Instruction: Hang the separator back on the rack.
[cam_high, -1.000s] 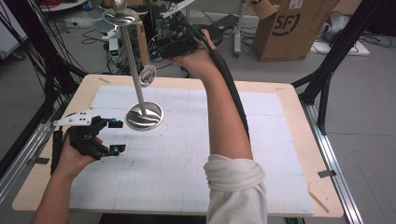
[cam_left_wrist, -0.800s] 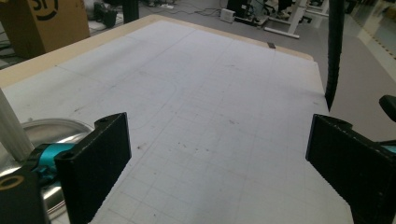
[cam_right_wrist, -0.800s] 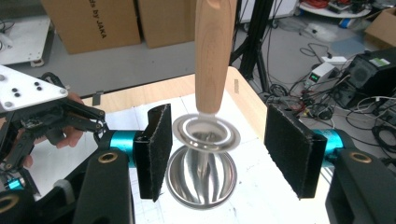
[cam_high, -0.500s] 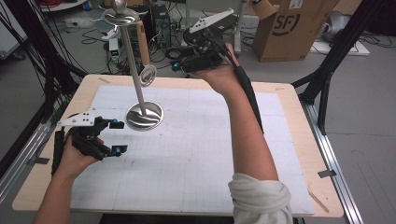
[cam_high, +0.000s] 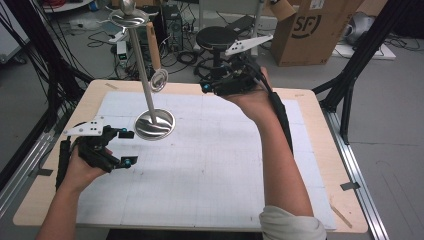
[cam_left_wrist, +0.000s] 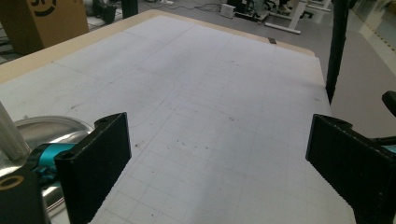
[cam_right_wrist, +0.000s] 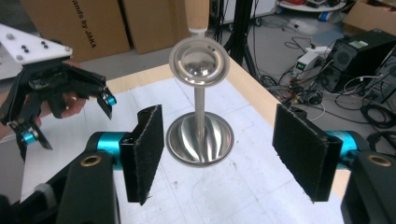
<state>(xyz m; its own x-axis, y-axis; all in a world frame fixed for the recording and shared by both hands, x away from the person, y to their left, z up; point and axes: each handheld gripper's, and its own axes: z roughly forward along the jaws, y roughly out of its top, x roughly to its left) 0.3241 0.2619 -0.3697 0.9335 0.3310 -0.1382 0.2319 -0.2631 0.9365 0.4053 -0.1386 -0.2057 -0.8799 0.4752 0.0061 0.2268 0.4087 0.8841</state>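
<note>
A shiny metal stand rises from its round base (cam_high: 155, 124) (cam_right_wrist: 200, 140) (cam_left_wrist: 46, 128) on the white mat, its pole leaning up to a small top dish (cam_high: 129, 17). A round metal scoop (cam_high: 159, 80) (cam_right_wrist: 199, 60) with a wooden handle hangs beside the pole. My right gripper (cam_high: 204, 87) (cam_right_wrist: 226, 154) hovers over the table's far edge, right of the stand and pointing at it. Its jaws have just been opening and nothing is between them. My left gripper (cam_high: 129, 147) (cam_left_wrist: 219, 163) (cam_right_wrist: 70, 119) is open and empty near the left edge, just in front of the base.
The gridded white mat (cam_high: 210, 160) covers the wooden table (cam_high: 310, 100). Cardboard boxes (cam_high: 312, 30), a black stool (cam_high: 217, 37) and cables lie on the floor beyond the far edge. Black frame posts (cam_high: 350, 85) stand at both sides.
My right hand has swung to the right, away from the stand's upper pole, and come down towards the table's far edge. Its jaws stand wider. The left hand has not moved.
</note>
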